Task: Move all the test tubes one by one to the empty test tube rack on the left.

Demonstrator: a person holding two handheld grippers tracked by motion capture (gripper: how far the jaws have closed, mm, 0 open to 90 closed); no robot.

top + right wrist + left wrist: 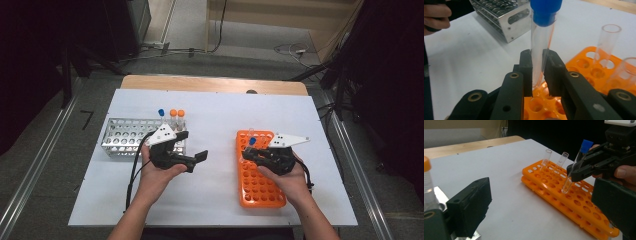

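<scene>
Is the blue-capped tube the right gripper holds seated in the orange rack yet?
Not seated. The blue-capped tube, clamped in the right gripper, leans with its tip at the orange rack top.

Metal rack (125, 139) left, plastic rack (260, 187) right.

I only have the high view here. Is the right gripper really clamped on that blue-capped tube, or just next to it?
Observer: Clamped; the right gripper has both pads pressed on the blue-capped tube.
Operator: Is its bottom in the orange rack yet?
Observer: The tube's tip sits right at a hole of the orange rack, tilted; I cannot tell if it has entered.
Operator: Any tubes already there?
Observer: Two uncapped tubes stand at the rack's far end.
</scene>
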